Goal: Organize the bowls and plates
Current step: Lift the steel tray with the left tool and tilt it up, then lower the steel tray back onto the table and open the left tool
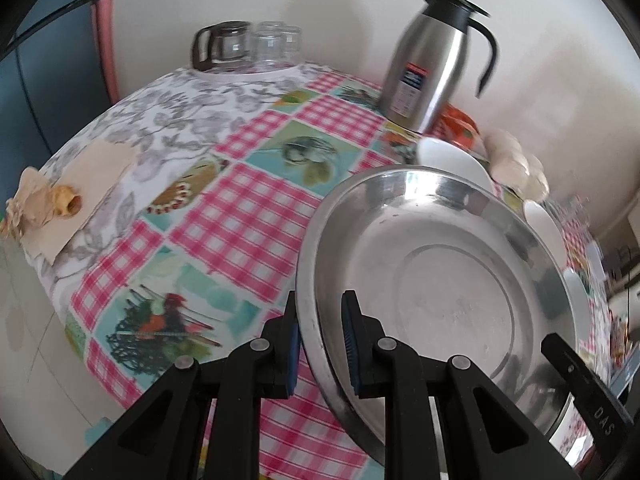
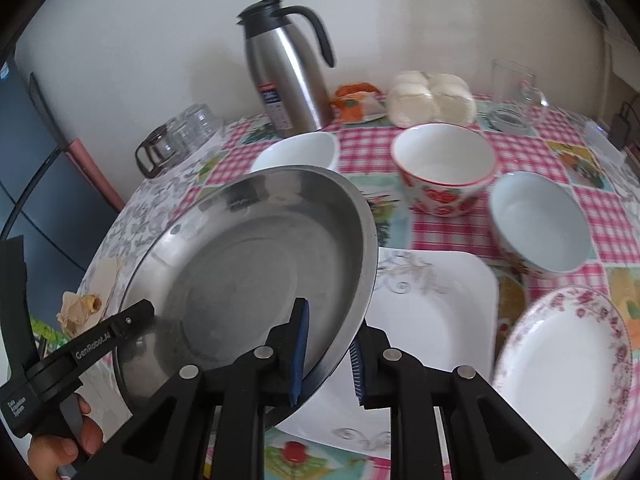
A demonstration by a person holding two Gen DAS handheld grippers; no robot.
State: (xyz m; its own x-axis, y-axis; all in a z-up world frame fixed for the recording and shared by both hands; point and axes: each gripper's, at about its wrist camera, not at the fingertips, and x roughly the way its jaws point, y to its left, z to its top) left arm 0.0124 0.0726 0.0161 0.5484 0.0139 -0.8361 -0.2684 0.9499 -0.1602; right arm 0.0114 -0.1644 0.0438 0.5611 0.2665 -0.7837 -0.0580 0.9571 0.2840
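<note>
A wide steel plate (image 1: 432, 280) hangs tilted above the checked tablecloth, held by both grippers. My left gripper (image 1: 322, 344) is shut on its near-left rim, and my right gripper (image 2: 328, 360) is shut on the opposite rim of the steel plate (image 2: 240, 272). Under its right edge lies a white square plate (image 2: 432, 312). A round floral-rimmed plate (image 2: 560, 368) sits to the right. Behind stand a pale blue bowl (image 2: 536, 224), a strawberry-patterned bowl (image 2: 444, 168) and a white bowl (image 2: 300, 152), partly hidden by the steel plate.
A steel thermos jug (image 2: 288, 76) stands at the back by the wall, with upturned glasses and a glass pot (image 1: 244, 44) to its left. Bread rolls (image 2: 428, 100) and a glass mug (image 2: 516, 88) line the back. Crumpled paper (image 1: 44, 200) lies at the table's left edge.
</note>
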